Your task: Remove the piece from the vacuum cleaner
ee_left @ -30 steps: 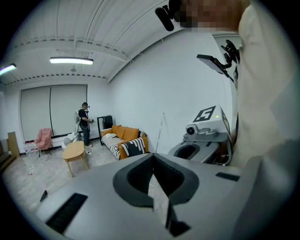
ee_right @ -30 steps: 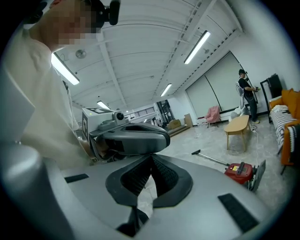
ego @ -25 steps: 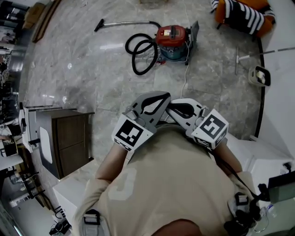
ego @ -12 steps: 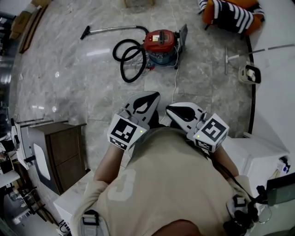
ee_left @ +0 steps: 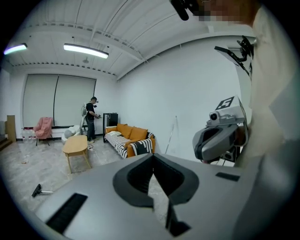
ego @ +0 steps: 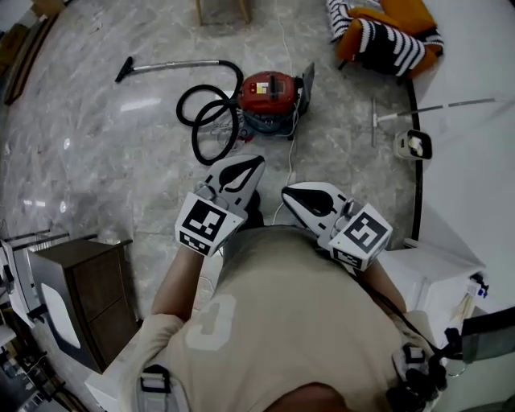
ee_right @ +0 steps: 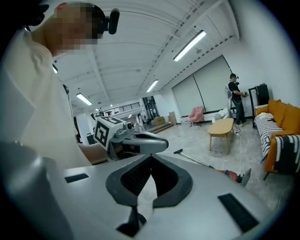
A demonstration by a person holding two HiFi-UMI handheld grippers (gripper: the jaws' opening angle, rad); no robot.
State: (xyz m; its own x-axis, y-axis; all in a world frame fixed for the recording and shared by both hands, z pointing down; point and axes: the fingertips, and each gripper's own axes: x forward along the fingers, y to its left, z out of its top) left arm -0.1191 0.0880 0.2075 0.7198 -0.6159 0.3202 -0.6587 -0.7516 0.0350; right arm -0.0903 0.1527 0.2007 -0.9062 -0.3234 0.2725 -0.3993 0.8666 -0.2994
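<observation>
A red vacuum cleaner [ego: 272, 95] stands on the marble floor ahead, with its black hose [ego: 208, 121] looped at its left. Its metal wand runs left to a floor nozzle [ego: 125, 69]. My left gripper [ego: 250, 166] and right gripper [ego: 288, 195] are held side by side in front of my chest, well short of the vacuum. Both are shut with nothing between the jaws. The right gripper view shows the vacuum [ee_right: 230, 175] low at the right and the left gripper [ee_right: 133, 140] alongside. The left gripper view shows the right gripper [ee_left: 220, 136] and the nozzle [ee_left: 37, 190].
An orange sofa with a striped blanket [ego: 386, 32] stands at the far right, a wooden table [ego: 221, 10] beyond the vacuum. A broom and dustpan [ego: 410, 143] lie at the right. A dark cabinet [ego: 80, 282] is at my left. Another person [ee_left: 91, 117] stands far off.
The vacuum cleaner has slid down and left in the head view and looks nearer. Both grippers have moved along with me toward it, still shut and empty.
</observation>
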